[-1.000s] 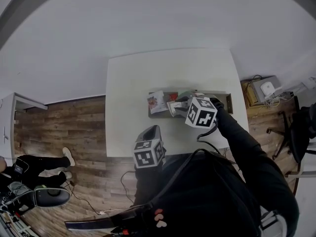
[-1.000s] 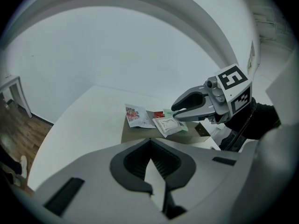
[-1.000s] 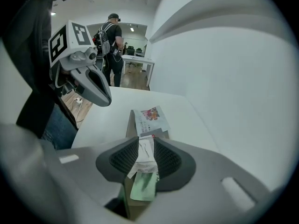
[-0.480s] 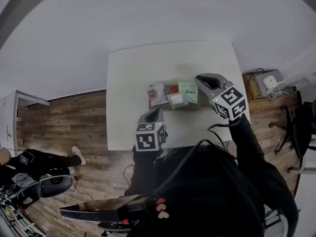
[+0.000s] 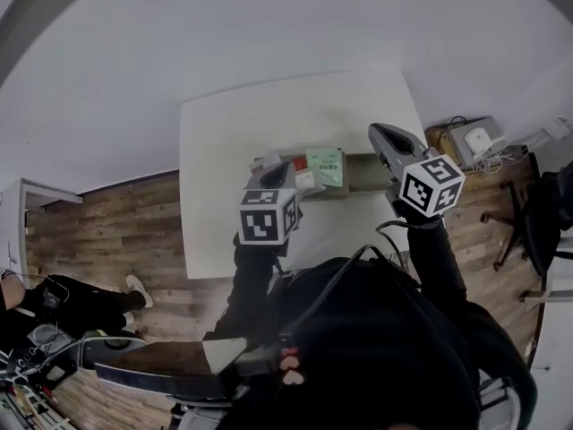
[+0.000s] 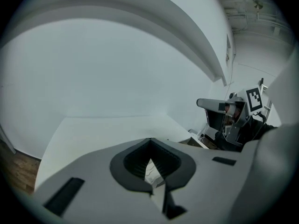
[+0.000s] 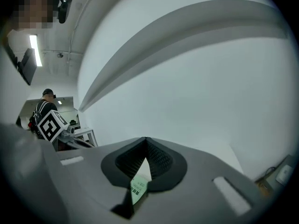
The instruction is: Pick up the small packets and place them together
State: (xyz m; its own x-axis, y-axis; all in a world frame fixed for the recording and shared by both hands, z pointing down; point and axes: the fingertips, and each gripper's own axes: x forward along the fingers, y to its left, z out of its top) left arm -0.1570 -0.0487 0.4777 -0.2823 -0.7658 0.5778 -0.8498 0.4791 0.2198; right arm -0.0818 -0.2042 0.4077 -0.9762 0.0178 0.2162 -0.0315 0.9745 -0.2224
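Now, the small packets (image 5: 313,170) lay bunched on the brown tray (image 5: 365,174) in the middle of the white worktop (image 5: 260,119). The green packet (image 5: 324,164) sat flat at the right of the group. A white packet (image 5: 309,183) touched its lower left corner, and a red packet (image 5: 295,162) peeped out between the green one and the left gripper (image 5: 281,170). With edges meeting like that, the gathering looked largely done, and the tray was what kept them in one place.

The left gripper hovered over the group's left end, its fingers (image 6: 131,162) together with nothing pinched. It covered that end of the tray, so a packet underneath could not be ruled out. The right gripper (image 5: 380,134) stood raised to the right, apart from the green packet. Its fingers had just been closing and met on nothing, which suited a tool carrying no load and leaving room for its partner.

The head view gave the layout but hid both fingertips. The left gripper view supplied them: tips touching, and a pale packet (image 6: 152,171) glimpsed through the slot behind them. I judged that one was lying below rather than gripped. The right gripper's closed tip also showed across the way there. The right gripper view showed its own tips shut, green print through the slot, and the left gripper's marker cube (image 7: 50,124) at the left edge.
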